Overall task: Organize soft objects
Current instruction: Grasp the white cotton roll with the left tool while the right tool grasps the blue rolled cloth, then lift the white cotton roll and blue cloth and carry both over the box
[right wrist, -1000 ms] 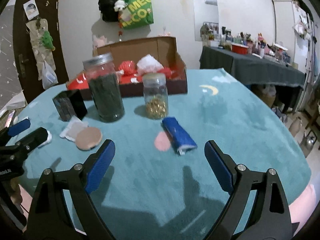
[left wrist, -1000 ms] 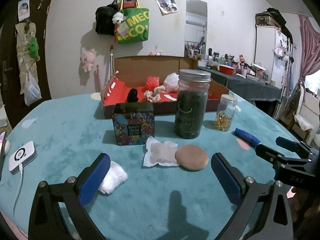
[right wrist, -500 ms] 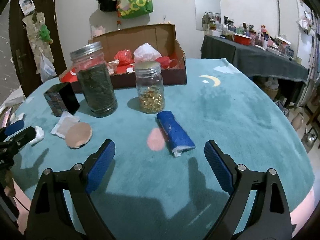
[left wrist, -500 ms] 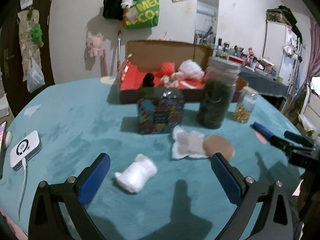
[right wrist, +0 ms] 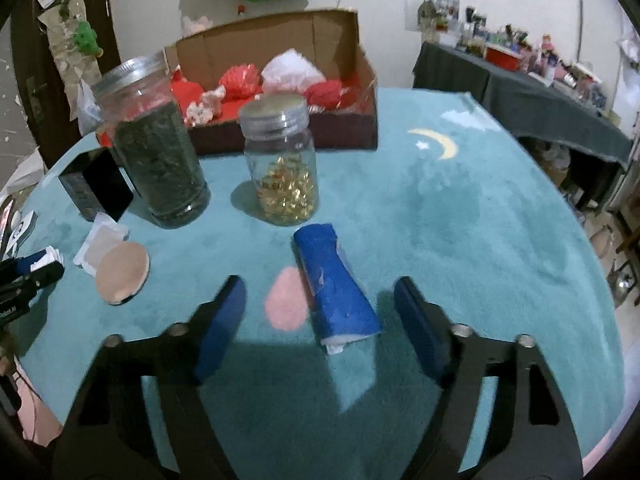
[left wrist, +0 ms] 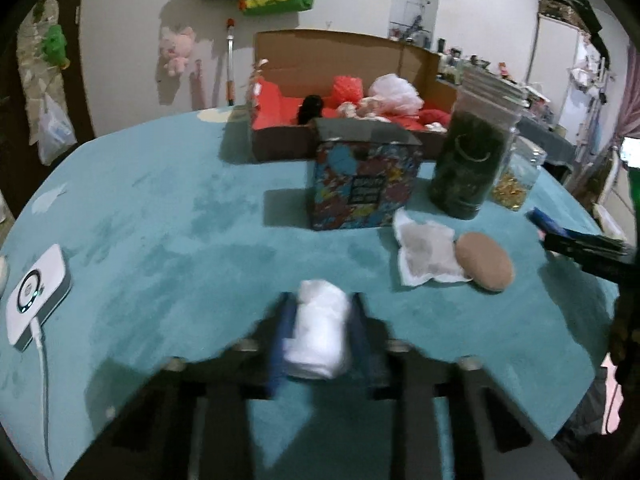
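Observation:
A white soft wad [left wrist: 318,332] lies on the teal tabletop [left wrist: 160,240], and my left gripper [left wrist: 320,338] is shut on it, its blue pads pressing both sides. In the right wrist view a blue roll with a white core [right wrist: 336,284] lies lengthwise between the fingers of my right gripper [right wrist: 319,292]. Those jaws are closing, and a gap still shows on each side of the roll. A tan round puff [left wrist: 484,262] and a white square pad [left wrist: 424,250] lie side by side between the two grippers.
A cardboard box [right wrist: 366,80] with red lining holds several soft things at the back. A dark-filled jar [right wrist: 160,168], a small jar of golden capsules [right wrist: 286,172] and a colourful tin [left wrist: 362,188] stand before it. A white device with a cable [left wrist: 36,296] lies left.
My left gripper moved forward over the white wad and shut on it. My right gripper advanced until the blue roll lay between its fingers, and its jaws narrowed.

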Demonstrator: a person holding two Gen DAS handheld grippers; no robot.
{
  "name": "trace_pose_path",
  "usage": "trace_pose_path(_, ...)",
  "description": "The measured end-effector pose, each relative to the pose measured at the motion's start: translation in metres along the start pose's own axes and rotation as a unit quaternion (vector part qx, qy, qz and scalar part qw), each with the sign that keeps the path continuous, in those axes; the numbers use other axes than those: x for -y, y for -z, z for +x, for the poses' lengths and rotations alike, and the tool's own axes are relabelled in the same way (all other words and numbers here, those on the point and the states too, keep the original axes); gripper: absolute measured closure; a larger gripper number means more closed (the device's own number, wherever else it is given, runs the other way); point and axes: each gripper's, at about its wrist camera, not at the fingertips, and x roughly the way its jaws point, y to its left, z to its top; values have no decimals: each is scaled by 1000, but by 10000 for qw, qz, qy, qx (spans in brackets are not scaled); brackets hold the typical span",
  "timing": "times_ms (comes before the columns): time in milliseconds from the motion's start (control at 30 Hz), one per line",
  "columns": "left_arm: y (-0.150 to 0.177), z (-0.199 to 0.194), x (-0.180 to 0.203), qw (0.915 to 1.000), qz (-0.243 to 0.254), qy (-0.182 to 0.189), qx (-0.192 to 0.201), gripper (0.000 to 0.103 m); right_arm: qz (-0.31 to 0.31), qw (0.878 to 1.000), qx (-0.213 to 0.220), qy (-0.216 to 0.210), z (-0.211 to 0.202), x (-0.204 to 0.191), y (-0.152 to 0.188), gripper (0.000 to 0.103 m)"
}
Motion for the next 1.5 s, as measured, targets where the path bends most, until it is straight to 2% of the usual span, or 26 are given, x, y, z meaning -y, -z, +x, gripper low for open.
trace_pose_path(67, -5, -2, 4, 9998, 65, 166, 34, 82, -15, 10000, -72, 24, 5, 1, 0, 59)
trace_pose_path(100, -7, -5, 9, 9996, 128, 233, 94, 82, -41, 10000, -34, -22, 4, 2, 0, 75)
trace_pose_path(133, -10, -7, 13, 9994, 178, 267, 128, 82, -71, 9999, -53, -115, 4, 2, 0, 78)
trace_pose_path(367, -28, -11, 45, 9955, 520, 737, 290, 82, -2, 9983, 76, -584, -9, -6, 7, 80)
trace_pose_path(567, -41, 1, 65, 9921, 611, 1069, 230, 82, -280, 9950, 228, -929, -22, -33, 4, 80)
trace_pose_path(800, -48, 13, 79, 9893, 631, 1312, 137, 82, -472, 9914, 197, -1203, -17, -51, -1, 80)
trace_pose_path(1167, -49, 17, 79, 9892, 620, 1322, 90, 82, -625, 9886, 149, -1359, -13, -63, -5, 80)
trace_pose_path(1500, -48, 14, 46, 9935, 370, 1076, 51, 82, -492, 9908, 94, -1259, -11, -47, -5, 80)
